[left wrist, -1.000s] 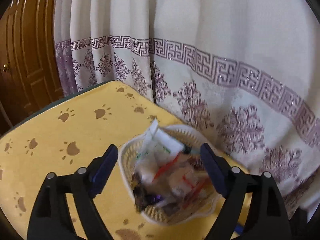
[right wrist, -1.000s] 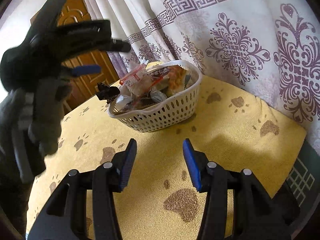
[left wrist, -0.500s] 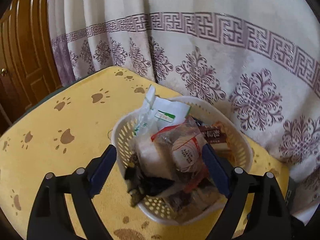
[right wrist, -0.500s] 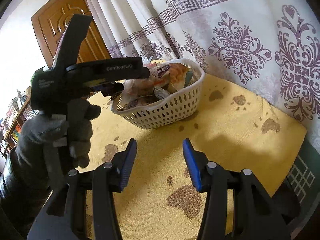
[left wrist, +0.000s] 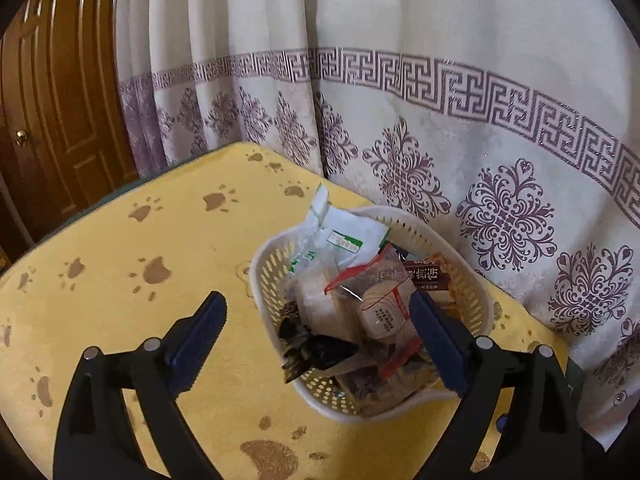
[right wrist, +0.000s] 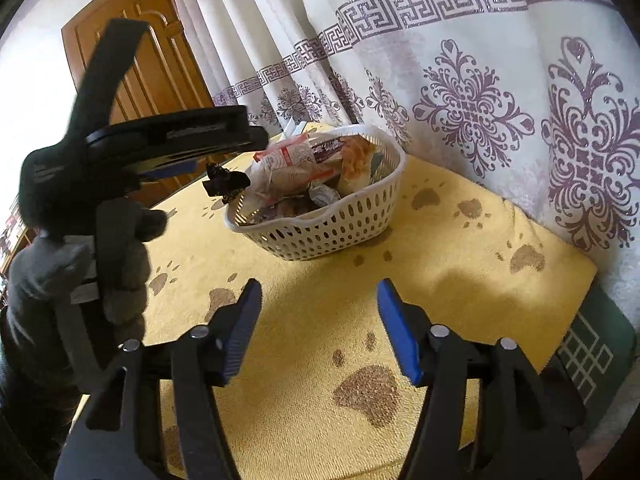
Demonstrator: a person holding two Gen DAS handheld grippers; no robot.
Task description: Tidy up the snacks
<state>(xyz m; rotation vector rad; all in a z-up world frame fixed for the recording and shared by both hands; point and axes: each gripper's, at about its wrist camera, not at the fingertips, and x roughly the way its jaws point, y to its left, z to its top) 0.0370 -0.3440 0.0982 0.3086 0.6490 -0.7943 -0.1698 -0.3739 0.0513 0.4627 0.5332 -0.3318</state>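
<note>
Both spread wide, the left tool (left wrist: 316,336) is hanging above the white perforated basket (right wrist: 340,224) of snack packets (left wrist: 384,300), whose print is unreadable, while the right tool (right wrist: 320,328) is hovering near it over the yellow paw-print counter (right wrist: 440,280).

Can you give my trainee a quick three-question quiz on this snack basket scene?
1. True or false: the left gripper is shut on a packet.
2. The basket sits on: A) bare wood B) a yellow paw-print cloth C) a metal tray.
3. Fill in: behind the basket hangs a patterned ____.

Key: 1 false, its fingers stand open above the basket; 2 B; 3 curtain.
</note>
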